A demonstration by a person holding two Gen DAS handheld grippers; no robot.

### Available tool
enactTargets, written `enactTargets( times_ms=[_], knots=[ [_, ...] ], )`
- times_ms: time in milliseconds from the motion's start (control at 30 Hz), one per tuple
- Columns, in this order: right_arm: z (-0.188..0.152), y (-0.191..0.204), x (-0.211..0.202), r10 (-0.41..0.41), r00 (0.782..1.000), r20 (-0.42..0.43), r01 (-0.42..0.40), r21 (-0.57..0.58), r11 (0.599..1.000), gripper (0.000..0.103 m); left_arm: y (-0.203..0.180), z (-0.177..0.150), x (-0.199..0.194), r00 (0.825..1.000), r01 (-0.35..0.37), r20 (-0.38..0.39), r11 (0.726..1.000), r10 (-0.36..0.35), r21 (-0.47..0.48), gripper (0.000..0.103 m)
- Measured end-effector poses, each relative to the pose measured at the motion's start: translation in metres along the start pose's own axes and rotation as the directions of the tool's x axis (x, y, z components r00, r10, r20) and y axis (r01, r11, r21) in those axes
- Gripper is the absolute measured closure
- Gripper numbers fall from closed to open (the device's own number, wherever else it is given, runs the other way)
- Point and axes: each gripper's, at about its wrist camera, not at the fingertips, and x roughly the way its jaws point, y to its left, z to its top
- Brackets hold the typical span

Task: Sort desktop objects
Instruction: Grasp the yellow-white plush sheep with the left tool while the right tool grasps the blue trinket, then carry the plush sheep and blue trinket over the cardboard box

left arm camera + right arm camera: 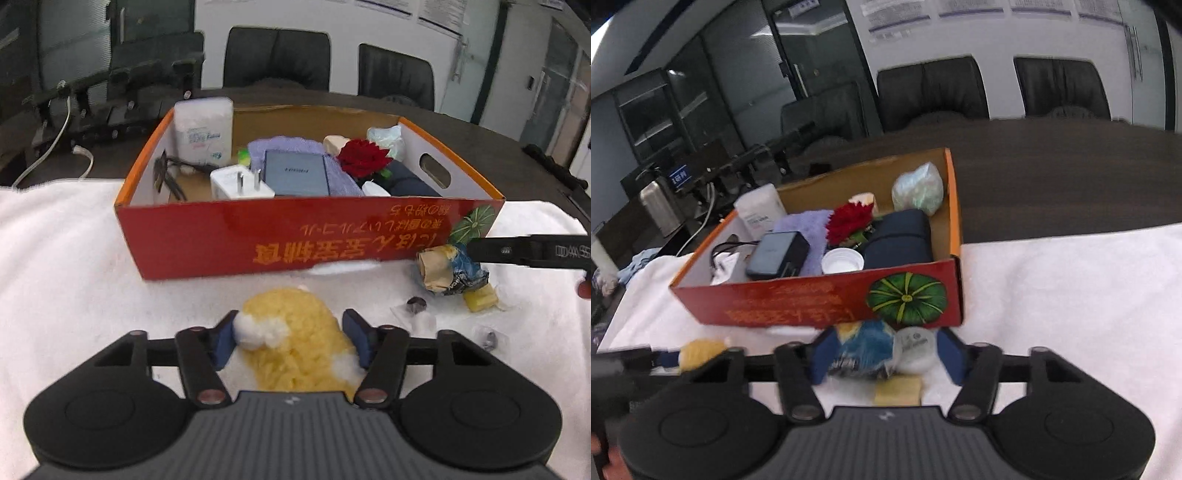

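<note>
A fluffy yellow plush toy (291, 332) with white tufts sits between the blue pads of my left gripper (291, 325), which press on both its sides above the white cloth. My right gripper (886, 350) is shut on a crumpled bundle (864, 350) of blue wrapper with a white round lid. In the left wrist view the same bundle (448, 269) shows brown paper too, with a right finger (517, 251) against it. Just behind both stands the red cardboard box (310, 201), which holds several sorted items.
Inside the box (812, 282) are a white charger (242, 182), a dark flat box (297, 171), purple cloth, a red flower (364, 157), a dark case (899, 240) and a swab tub (203, 129). A yellow block (480, 297) and small wrapped pieces (416, 304) lie on the cloth.
</note>
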Motion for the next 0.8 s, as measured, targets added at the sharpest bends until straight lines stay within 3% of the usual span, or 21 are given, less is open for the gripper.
enactTargets(
  times_ms=[167,200,300,433,633,800],
  knots=[
    [-0.001,0.014,0.023,-0.009,0.999,-0.032,0.007,-0.049,0.999,0.074,0.007,0.000,-0.020,0.996,0.043,0.071,0.999,-0.044,0.015,0.054],
    [-0.003,0.016,0.025,-0.015,0.999,-0.035,0.013,-0.062,0.998,0.085,0.009,-0.001,-0.025,0.995,0.050,0.084,0.999,-0.051,0.015,0.054],
    [-0.007,0.026,0.019,-0.031,0.999,-0.010,0.030,-0.105,0.994,0.090,0.017,-0.002,-0.041,0.992,0.076,0.106,0.997,-0.075,-0.011,0.055],
    [-0.006,0.034,-0.009,-0.003,0.999,0.047,0.007,-0.091,0.996,0.095,0.022,-0.011,-0.068,0.985,0.036,0.167,0.999,-0.033,-0.013,0.055],
    [-0.017,0.060,-0.080,0.037,0.991,0.126,-0.016,-0.167,0.986,0.095,0.032,-0.031,-0.128,0.974,0.045,0.222,0.999,-0.038,-0.029,0.055],
    [-0.055,0.085,-0.142,0.090,0.985,0.147,-0.051,-0.250,0.967,0.095,0.029,-0.057,-0.170,0.975,0.086,0.205,0.996,-0.079,-0.023,0.054]
  ],
)
